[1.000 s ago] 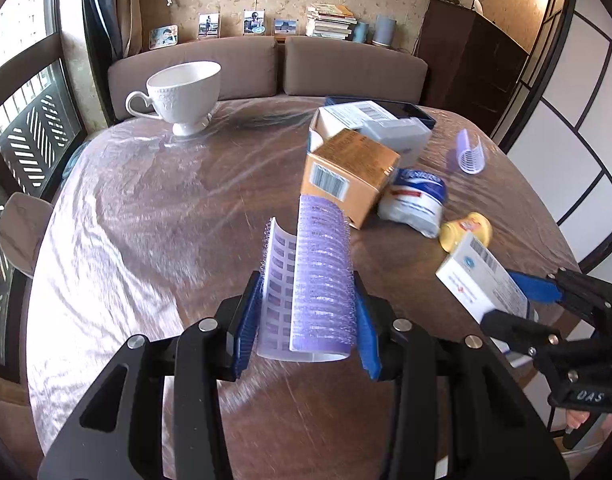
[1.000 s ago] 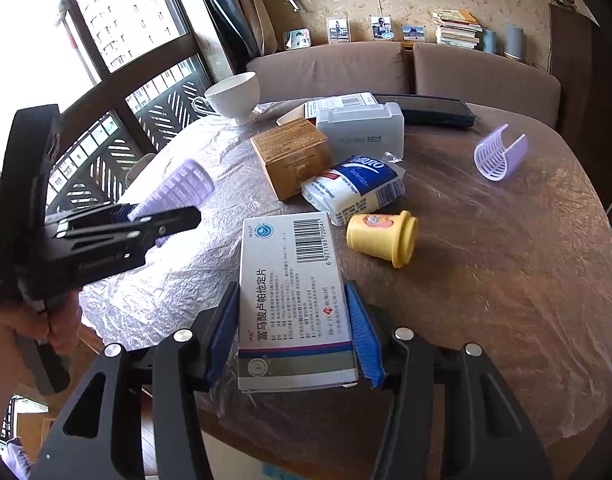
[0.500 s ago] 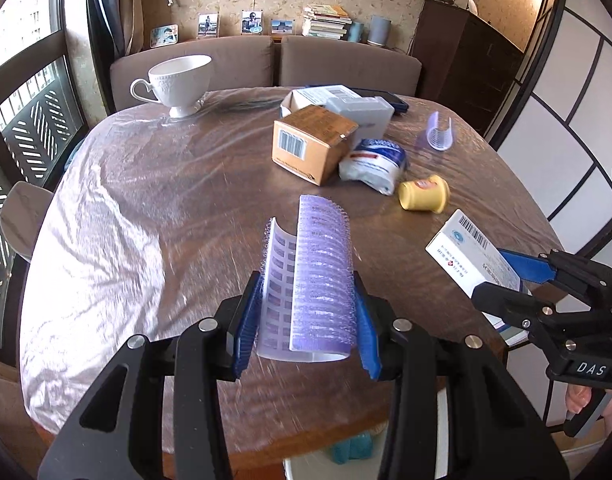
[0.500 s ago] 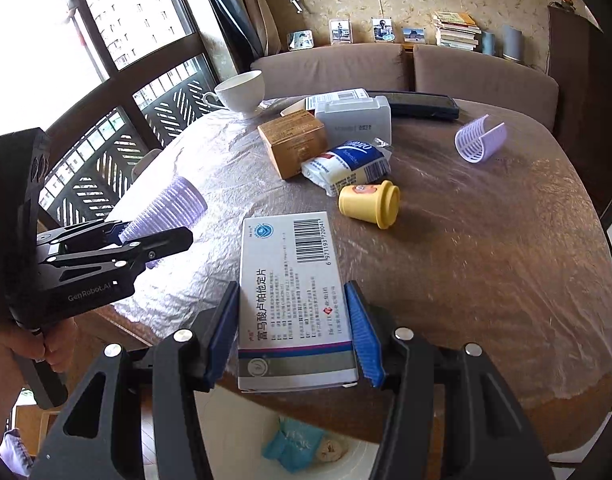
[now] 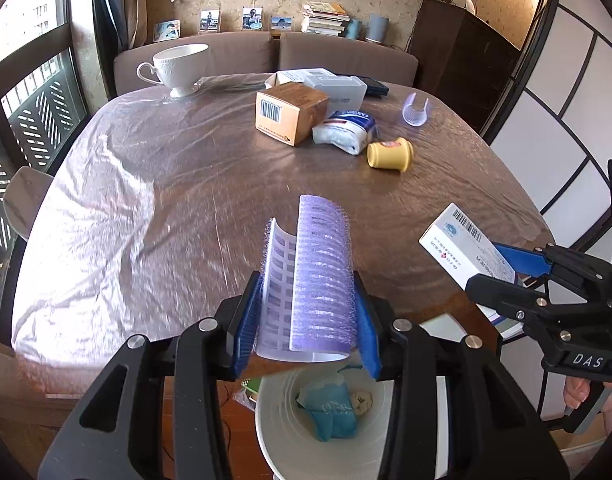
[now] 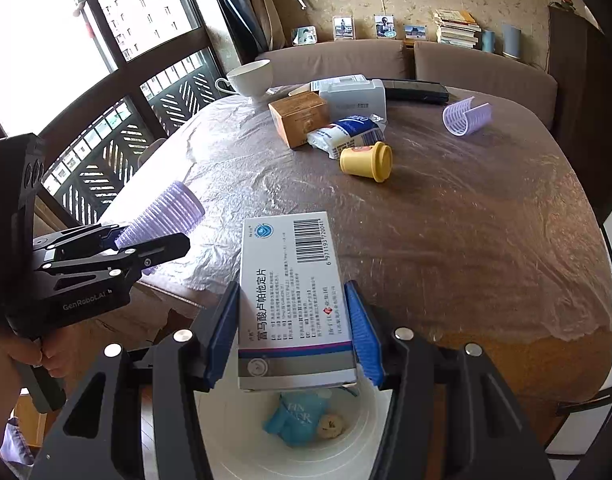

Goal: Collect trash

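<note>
Purple mesh covers the cylindrical hair roller [image 5: 320,276] that your left gripper [image 5: 308,320] has clamped between its blue pads. In the left wrist view, roller and gripper hang past the near edge of the plastic-covered brown table [image 5: 177,184], above a white round bin [image 5: 289,432] that holds a blue packet [image 5: 330,408] and a small crumpled scrap. On the table lie a yellow plastic cup [image 5: 388,155] on its side, a brown cardboard box [image 5: 289,112], a white and blue soft pack [image 5: 346,130] and a second purple roller [image 5: 416,110].

In the right wrist view your right gripper [image 6: 293,332] has its jaws closed on a white medicine carton with a barcode [image 6: 293,300], held over the same bin [image 6: 233,440]. Your left gripper [image 6: 145,240] shows at the left with the roller [image 6: 161,212] beside the table edge.
</note>
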Demonstrator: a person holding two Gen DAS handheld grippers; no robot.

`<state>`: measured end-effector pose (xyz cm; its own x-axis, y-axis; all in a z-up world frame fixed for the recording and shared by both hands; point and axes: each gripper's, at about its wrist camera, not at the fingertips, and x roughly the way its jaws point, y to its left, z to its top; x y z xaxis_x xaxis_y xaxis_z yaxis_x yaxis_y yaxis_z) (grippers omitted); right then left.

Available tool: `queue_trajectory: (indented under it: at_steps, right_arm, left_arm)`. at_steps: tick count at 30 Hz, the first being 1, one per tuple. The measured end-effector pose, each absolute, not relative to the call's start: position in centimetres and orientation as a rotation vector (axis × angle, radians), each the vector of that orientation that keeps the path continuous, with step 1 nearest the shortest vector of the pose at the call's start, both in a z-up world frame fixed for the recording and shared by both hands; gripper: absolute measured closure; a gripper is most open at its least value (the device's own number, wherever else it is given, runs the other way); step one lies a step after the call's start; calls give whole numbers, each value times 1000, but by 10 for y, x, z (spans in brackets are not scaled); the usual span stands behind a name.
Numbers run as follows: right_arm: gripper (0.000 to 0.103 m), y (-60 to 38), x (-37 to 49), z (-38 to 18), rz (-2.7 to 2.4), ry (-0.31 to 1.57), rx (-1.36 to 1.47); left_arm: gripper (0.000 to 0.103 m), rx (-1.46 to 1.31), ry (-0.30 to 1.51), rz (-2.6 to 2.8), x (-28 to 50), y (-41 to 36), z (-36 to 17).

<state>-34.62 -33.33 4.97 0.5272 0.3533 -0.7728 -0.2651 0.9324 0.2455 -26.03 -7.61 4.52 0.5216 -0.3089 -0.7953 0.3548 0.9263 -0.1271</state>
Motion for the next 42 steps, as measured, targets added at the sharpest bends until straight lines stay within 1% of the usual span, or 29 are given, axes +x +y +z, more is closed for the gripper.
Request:
queue_trajectory:
  at_steps: [26, 42]
  right_arm:
    - [52, -356, -411, 41, 411, 1000, 73]
    - [52, -358, -426, 15, 432, 1069, 39]
  left_arm:
    - [59, 143, 986, -460, -327, -110, 30]
    - [59, 197, 1055, -437, -341, -122, 5]
